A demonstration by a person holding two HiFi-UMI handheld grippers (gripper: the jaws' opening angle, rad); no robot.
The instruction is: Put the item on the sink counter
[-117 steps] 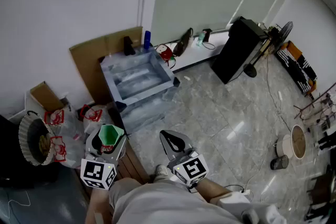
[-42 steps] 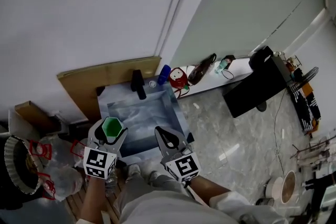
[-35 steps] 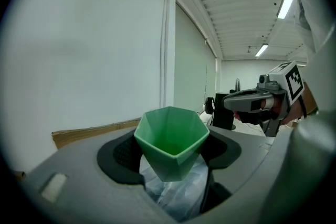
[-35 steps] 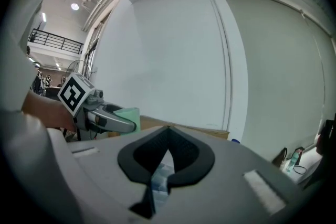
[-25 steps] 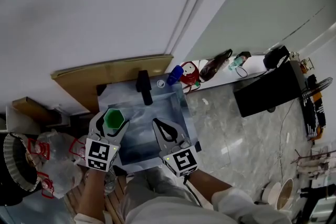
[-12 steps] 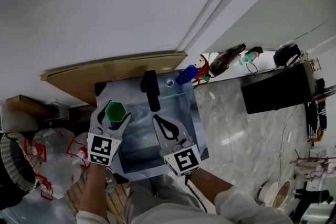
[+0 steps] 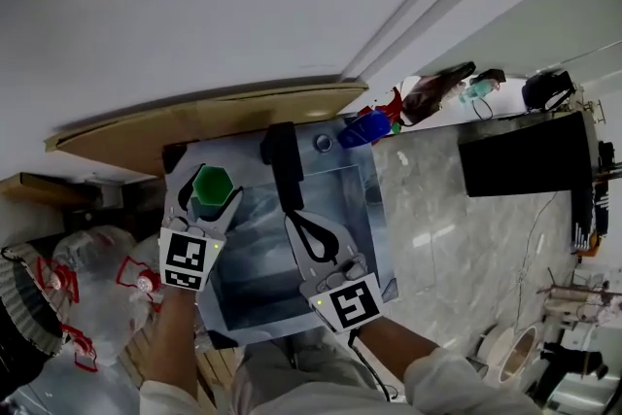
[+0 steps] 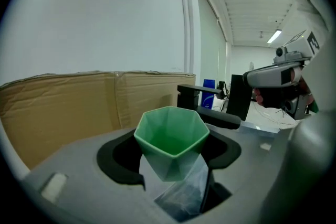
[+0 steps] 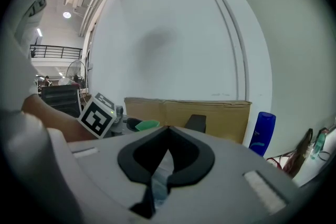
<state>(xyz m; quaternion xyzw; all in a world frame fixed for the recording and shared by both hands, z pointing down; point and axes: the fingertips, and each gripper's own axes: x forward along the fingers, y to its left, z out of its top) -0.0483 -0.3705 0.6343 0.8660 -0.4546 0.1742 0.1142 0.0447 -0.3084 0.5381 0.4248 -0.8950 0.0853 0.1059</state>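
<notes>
As both grippers have dropped closer over the sink, the green cup now hangs above the surface's left rear corner, clamped in the left gripper fingers, so set-down looks near. Right gripper fingers pinched together, empty. Cup faceted, matte plastic; basin shiny steel; faucet black, boxy.

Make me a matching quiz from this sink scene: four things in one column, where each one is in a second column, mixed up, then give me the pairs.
1. green faceted plastic cup
2. blue plastic bottle
3. black faucet
4. brown cardboard sheet

A. against the white wall behind the sink
B. between the left tool's jaws
C. at the sink's back right corner
D. at the middle of the sink's back rim

Pairs: 1-B, 2-C, 3-D, 4-A
</notes>
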